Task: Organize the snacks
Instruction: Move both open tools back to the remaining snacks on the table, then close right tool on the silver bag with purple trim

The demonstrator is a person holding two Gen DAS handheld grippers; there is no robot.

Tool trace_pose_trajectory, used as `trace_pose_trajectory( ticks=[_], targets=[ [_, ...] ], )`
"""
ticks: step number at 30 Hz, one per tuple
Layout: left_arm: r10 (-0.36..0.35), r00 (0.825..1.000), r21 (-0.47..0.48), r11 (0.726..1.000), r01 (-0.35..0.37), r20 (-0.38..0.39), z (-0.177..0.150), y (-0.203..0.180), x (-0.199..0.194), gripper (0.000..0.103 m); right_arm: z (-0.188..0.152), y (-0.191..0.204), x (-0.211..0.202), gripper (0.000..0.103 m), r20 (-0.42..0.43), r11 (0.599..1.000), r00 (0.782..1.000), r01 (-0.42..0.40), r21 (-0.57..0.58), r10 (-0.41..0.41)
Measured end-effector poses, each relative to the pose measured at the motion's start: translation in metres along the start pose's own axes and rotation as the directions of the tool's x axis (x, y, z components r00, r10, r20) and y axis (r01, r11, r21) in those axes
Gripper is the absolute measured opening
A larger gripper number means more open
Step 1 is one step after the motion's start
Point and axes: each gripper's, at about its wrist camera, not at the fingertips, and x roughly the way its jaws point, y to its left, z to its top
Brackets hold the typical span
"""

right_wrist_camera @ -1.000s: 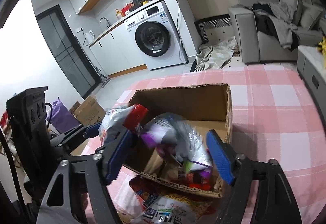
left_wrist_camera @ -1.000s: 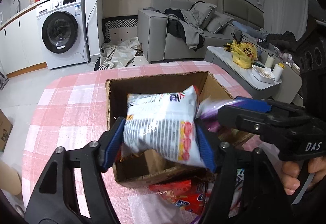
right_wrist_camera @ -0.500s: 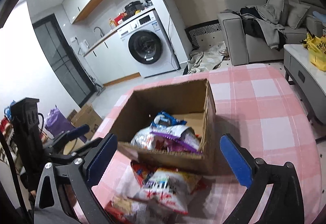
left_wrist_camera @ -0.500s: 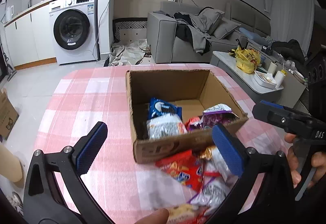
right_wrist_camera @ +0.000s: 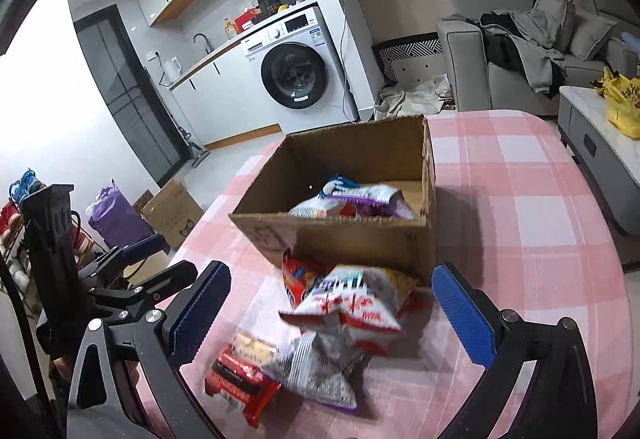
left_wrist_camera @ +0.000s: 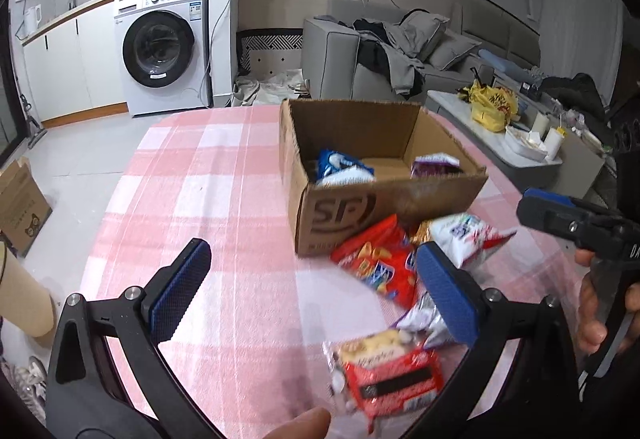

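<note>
Both claws, left gripper [left_wrist_camera: 312, 291] and right gripper [right_wrist_camera: 340, 315], gape (snack packets [right_wrist_camera: 344, 303] beneath).

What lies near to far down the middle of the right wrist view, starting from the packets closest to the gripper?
Red packet → grey patterned packet → white and red bag → cardboard box with snacks inside → washing machine beyond the table.
</note>
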Motion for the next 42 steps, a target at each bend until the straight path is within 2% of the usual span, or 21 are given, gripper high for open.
trace_pose_trajectory(
  ticks=[9, 12, 24, 31, 42],
  targets=[
    [-0.017, 0.999, 0.002, 1.0, 0.017, -0.031, -0.035, 0.005, -0.005, 0.102, -0.03, 0.009, 0.002, 0.103, -0.06, 0.999, 0.998, 0.031, -0.02, -0.032],
    [-0.015, 0.998, -0.004, 1.0, 0.015, -0.06, -0.039, 0.002, 0.003, 0.102, -0.038, 0.008, 0.004, 0.103, -0.078, 0.999, 0.996, 0.031, -0.007, -0.032],
    [-0.004, 0.996, 0.011, 1.0, 0.005, -0.094, -0.056, -0.003, 0.009, 0.102, -0.07, -0.01, 0.029, 0.103, -0.17, 0.997, 0.985, 0.021, 0.071, -0.009],
    [-0.002, 0.994, -0.007, 1.0, 0.001, -0.108, -0.06, 0.004, 0.012, 0.102, -0.074, -0.003, 0.048, 0.103, -0.215, 0.997, 0.976, -0.009, 0.081, 0.026],
    [-0.002, 0.994, -0.019, 1.0, -0.001, -0.113, -0.061, 0.008, 0.016, 0.102, -0.074, 0.005, 0.078, 0.102, -0.271, 0.996, 0.963, 0.018, 0.09, 0.007]
  ],
)
